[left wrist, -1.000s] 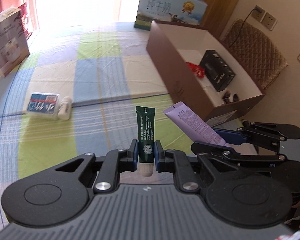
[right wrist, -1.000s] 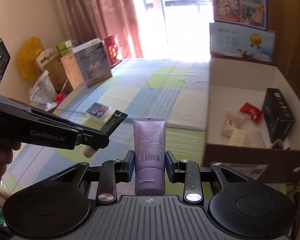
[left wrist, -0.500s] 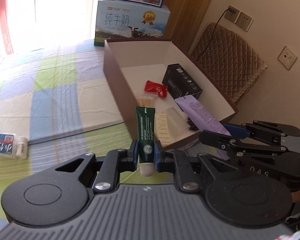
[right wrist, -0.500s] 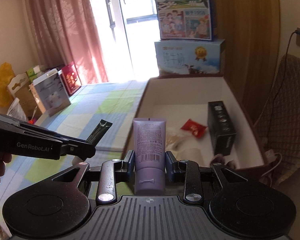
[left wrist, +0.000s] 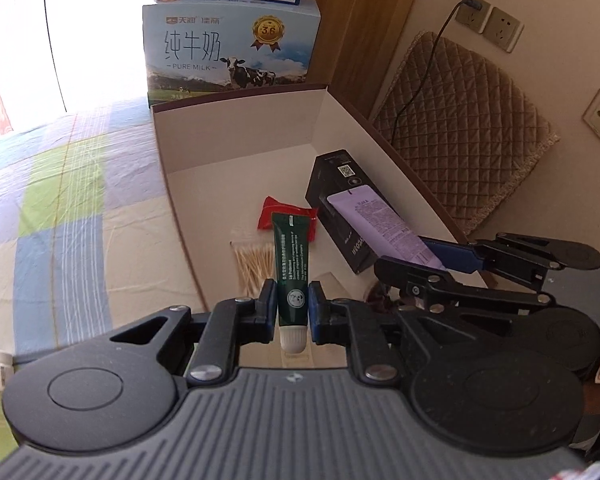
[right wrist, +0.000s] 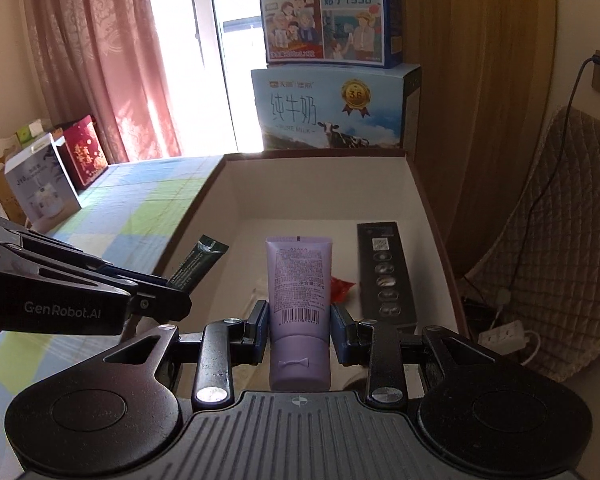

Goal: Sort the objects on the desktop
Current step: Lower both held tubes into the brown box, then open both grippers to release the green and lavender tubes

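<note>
At frame centre, a green tube (left wrist: 292, 264) was gripped by the left tongs (left wrist: 293, 307) above the near wall of an open box (left wrist: 236, 136). A purple tube (right wrist: 299, 280) was clamped in the right tongs (right wrist: 299, 322). Bare floor was left between the box's far wall and a red packet (left wrist: 278, 216), beside a black carton (right wrist: 386, 272).

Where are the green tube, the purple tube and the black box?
green tube (left wrist: 291, 256), left wrist view, on its printed body
purple tube (right wrist: 299, 276), right wrist view, on its label
black box (right wrist: 385, 272), right wrist view, on its top face

Green tube (left wrist: 291, 256) and lilac tube (right wrist: 299, 280) upright, seemingly over box (right wrist: 422, 200)
</note>
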Available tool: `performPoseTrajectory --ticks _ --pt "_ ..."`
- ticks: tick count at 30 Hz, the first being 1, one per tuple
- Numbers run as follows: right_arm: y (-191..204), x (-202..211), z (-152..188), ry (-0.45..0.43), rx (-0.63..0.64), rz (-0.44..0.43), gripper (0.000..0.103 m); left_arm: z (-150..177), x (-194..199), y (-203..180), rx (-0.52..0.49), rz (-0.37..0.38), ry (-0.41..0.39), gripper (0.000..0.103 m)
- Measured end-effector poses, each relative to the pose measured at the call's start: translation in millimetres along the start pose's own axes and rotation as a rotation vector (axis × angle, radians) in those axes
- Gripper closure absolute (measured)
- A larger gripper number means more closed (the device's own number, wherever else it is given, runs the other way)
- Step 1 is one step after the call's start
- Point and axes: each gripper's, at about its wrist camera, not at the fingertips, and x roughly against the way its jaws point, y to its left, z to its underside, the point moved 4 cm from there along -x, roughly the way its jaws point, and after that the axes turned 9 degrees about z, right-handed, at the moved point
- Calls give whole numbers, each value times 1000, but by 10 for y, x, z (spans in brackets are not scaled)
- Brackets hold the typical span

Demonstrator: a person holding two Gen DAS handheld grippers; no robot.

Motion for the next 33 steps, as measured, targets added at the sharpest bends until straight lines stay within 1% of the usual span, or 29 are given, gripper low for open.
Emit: performPoseTrajectory --ticks 9,15,20,26,33 --pt "-153 -554 -193 67 41 9 74 -320 -542 162 10 -57 70 91" --pt "-159 -847 -261 105 79 17 74 -476 -831 276 7 -91 110 91" --pt "-156 -955 -292 114 101 27 74 -525 -1024 375 9 -112 148 91" --pt "-181 -1032 -319 120 109 27 74 -575 -1127 434 -3 -125 162 91" --pt "-198 -1059 -324 118 105 25 74 -632 -1194 461 -40 -153 168 90"
